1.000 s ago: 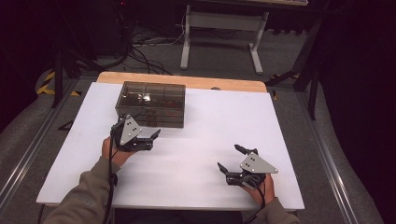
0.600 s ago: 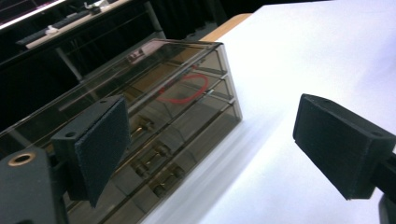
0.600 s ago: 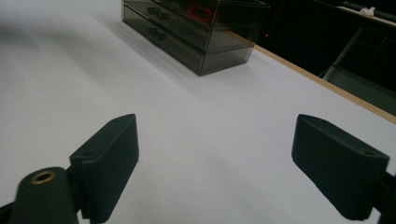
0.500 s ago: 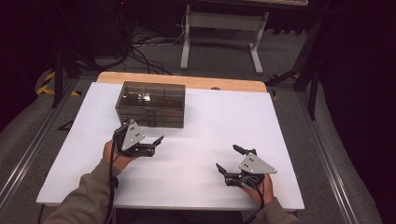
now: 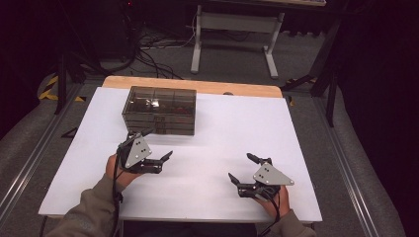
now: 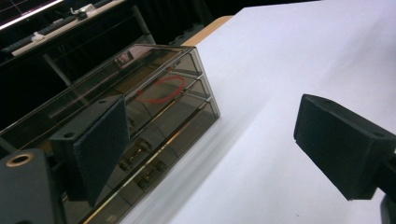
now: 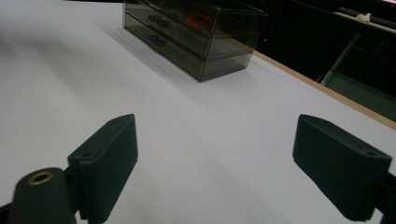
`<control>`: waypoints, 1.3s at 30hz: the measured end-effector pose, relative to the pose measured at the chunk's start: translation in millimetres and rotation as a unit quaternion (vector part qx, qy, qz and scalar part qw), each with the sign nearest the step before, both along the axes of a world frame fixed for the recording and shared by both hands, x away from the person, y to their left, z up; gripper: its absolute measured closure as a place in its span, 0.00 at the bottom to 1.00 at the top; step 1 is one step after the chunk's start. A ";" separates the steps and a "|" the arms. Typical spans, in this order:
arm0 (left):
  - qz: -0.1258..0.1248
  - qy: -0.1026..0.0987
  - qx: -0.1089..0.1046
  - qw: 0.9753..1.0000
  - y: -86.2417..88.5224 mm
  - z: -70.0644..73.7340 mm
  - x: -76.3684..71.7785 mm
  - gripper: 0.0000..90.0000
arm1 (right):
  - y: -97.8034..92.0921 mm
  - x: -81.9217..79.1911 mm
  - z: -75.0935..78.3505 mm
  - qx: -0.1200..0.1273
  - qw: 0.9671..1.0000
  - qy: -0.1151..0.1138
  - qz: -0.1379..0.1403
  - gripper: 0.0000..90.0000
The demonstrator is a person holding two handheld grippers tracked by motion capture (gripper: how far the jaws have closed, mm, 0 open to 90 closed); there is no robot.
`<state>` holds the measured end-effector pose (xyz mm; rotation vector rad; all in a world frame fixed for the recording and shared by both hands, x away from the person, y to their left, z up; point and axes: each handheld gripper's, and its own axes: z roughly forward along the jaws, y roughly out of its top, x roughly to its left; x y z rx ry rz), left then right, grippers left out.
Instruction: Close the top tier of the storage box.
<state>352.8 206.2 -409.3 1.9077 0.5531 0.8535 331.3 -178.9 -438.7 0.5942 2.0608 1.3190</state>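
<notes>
So nearest to the person, the right gripper [image 5: 245,168] sits low over the near right part of the white table [image 5: 232,128], jaws spread wide with nothing between them. A bit farther in on the left, the left gripper [image 5: 157,144] hovers just in front of the smoky drawer box [image 5: 159,109], jaws also wide apart and empty (one tip is just beside the box's near left corner; I can't tell whether it touches). The box stands at the far left-centre of the table, drawers shut, with something red [image 6: 161,88] showing through its top. Beyond the table edge is grey floor with cables [image 5: 153,47].
</notes>
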 end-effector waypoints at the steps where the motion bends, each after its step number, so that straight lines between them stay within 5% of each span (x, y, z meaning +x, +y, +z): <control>1: -0.002 -0.002 0.003 1.000 0.7 0.1 -3.5 0.12 | -0.7 -0.1 0.3 0.002 1.000 0.000 -0.001 0.17; 18: -0.003 0.002 0.022 1.000 16.5 -10.0 -25.8 0.11 | -6.3 -3.9 0.9 0.010 1.000 -0.001 -0.010 0.16; 29: 0.019 0.013 0.033 0.999 47.0 -25.7 -39.4 0.11 | -10.5 -6.8 1.3 0.013 1.000 -0.001 -0.018 0.15; 39: 0.046 0.046 0.030 0.997 77.1 -43.6 -58.5 0.10 | -8.5 -7.6 1.5 0.013 1.000 -0.002 -0.017 0.15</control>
